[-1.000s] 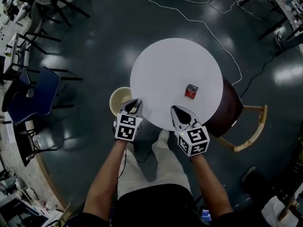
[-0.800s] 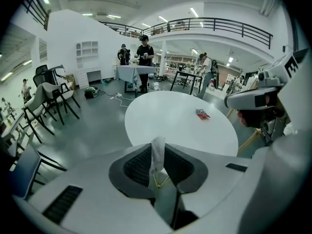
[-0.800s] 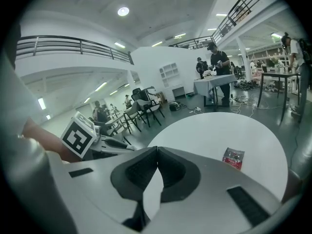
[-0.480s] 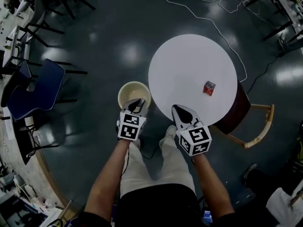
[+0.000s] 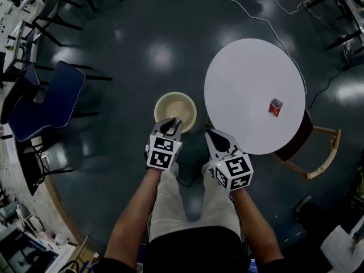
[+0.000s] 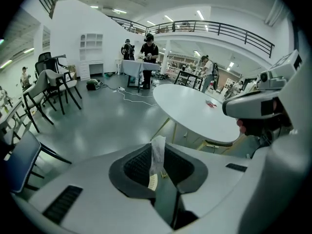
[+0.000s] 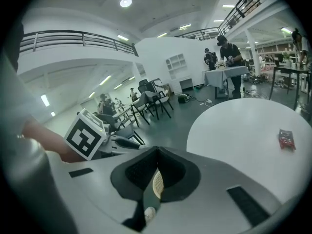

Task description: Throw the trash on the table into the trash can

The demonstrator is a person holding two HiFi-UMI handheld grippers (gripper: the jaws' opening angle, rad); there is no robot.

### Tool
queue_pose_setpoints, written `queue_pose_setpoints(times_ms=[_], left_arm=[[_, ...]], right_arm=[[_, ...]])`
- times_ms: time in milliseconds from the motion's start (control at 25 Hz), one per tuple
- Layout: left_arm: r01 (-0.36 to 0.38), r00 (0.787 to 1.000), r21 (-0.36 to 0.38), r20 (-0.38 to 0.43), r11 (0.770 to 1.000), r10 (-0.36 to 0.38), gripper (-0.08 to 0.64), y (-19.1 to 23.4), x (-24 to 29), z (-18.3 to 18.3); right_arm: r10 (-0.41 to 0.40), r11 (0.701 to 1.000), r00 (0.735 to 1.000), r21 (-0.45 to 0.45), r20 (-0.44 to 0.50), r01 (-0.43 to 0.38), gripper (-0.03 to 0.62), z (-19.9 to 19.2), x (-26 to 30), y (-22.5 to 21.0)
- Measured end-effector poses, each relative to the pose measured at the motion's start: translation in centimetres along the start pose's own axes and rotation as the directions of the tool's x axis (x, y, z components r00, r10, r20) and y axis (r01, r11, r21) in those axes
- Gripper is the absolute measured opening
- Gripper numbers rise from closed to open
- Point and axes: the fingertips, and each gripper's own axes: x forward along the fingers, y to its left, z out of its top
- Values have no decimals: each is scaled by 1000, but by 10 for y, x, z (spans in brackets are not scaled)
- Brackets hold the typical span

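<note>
While the left gripper [image 5: 172, 125] pinches a white scrap [image 6: 157, 152], the trash can [image 5: 165, 102] sits just ahead of its tips (right gripper [image 5: 214, 134] closed, empty); a red wrapper [image 5: 276, 107] lies on the table [image 5: 239, 84], nearer the right.

No words, numbers or brand names can be read anywhere in the scene. The only sign-like marks are the black-and-white square marker patterns on the cubes of the left gripper [image 5: 172, 125] and the right gripper [image 5: 212, 134]. These are blocky coded patterns, not letters or digits. One such marker on the left gripper's cube also faces the right gripper view. A small red packet [image 5: 276, 107] lying on the round white table [image 5: 244, 90] carries print too small to make out. The white wrapper [image 6: 157, 155] between the left gripper's jaws shows no legible lettering.
</note>
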Motion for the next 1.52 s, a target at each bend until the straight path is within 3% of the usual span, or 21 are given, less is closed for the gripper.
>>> queue_pose_setpoints(times_ms=[800, 1360, 1520], left_arm=[[55, 997, -92, -55, 994, -60, 80, 87, 71, -129], [75, 994, -79, -74, 994, -81, 80, 120, 168, -190], [92, 991, -40, -93, 995, -95, 80, 125, 195, -206]], right_arm=[[9, 1000, 997, 28, -73, -7, 18, -94, 132, 31], [-6, 999, 994, 44, -110, 11, 18, -168, 210, 1], [-27, 998, 992, 51, -121, 33, 18, -187, 227, -12]])
